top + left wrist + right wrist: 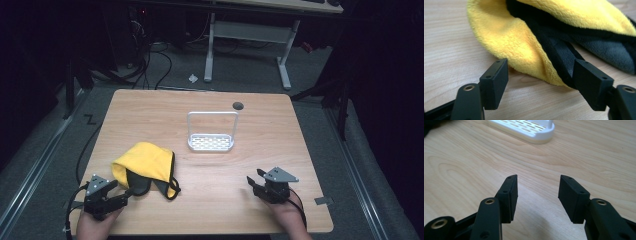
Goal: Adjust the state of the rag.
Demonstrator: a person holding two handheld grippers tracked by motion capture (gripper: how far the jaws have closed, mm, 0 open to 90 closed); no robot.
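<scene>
A yellow fleece cloth [147,160] with black trim and a grey inner side lies crumpled at the table's front left. My left gripper [129,192] rests low at the cloth's near edge. In the left gripper view the jaws of the left gripper [539,63] stand open, and the cloth's [506,32] folded edge reaches in between them; the pads are not pressing on it. My right gripper [254,178] sits near the front right, open. In the right gripper view the right gripper [537,178] has only bare wood between its jaws.
A small white slotted rack [211,142] with a tall wire handle stands at mid-table, and its base [524,128] lies ahead of the right gripper. A dark round grommet [238,105] marks the wooden table [280,130] at the back. Cables and a white-legged desk lie beyond.
</scene>
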